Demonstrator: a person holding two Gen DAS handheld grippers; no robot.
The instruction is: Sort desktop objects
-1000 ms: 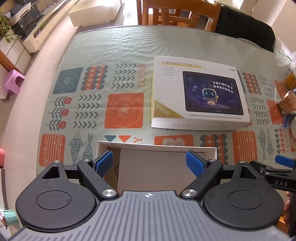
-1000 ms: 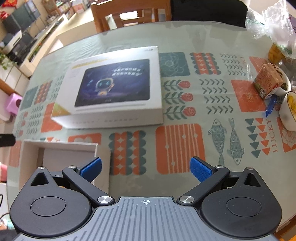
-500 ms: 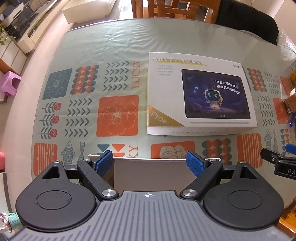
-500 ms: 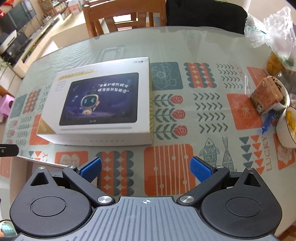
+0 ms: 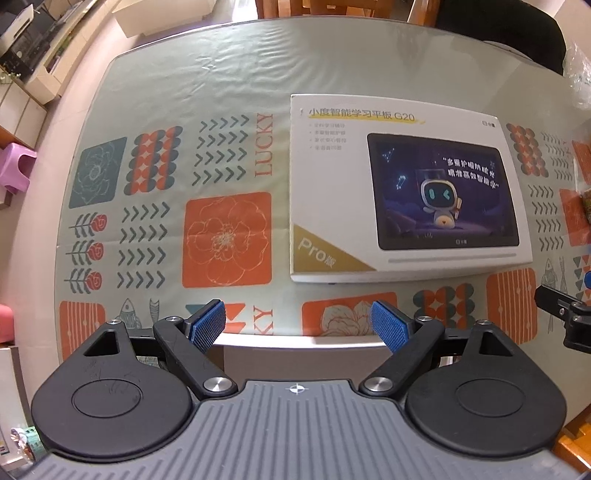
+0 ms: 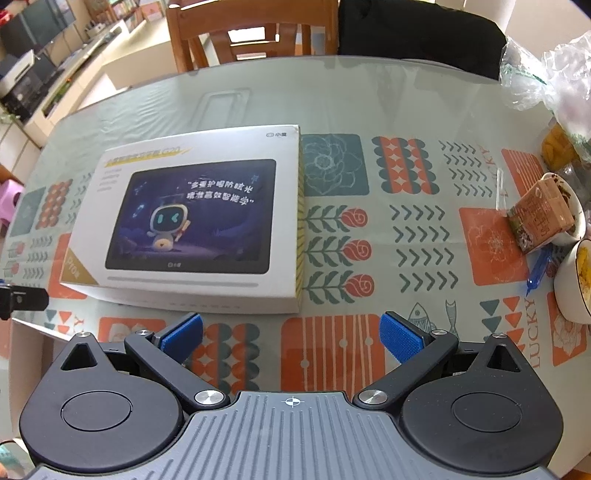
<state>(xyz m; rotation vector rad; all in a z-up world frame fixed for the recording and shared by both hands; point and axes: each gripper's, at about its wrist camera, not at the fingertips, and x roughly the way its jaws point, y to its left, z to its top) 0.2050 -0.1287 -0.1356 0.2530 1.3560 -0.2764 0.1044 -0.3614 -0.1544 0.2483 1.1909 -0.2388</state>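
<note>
A white tablet box (image 5: 402, 192) with a robot picture lies flat on the patterned table; it also shows in the right wrist view (image 6: 195, 225). An open empty white box (image 5: 295, 354) sits at the near edge, right under my left gripper (image 5: 298, 325), which is open and empty. My right gripper (image 6: 291, 334) is open and empty, above the table just in front of the tablet box's near right corner. The right gripper's tip (image 5: 561, 314) shows at the left view's right edge.
A brown carton (image 6: 539, 218) leans in a bowl at the right, with a second bowl (image 6: 572, 280), a blue wrapper (image 6: 537, 269) and plastic bags (image 6: 546, 77). Wooden chairs (image 6: 255, 33) stand behind the table (image 6: 369, 103). A purple stool (image 5: 14, 166) is on the floor left.
Both grippers have pulled back and up from the table. The open box has slid lower in the left view. Both stayed open.
</note>
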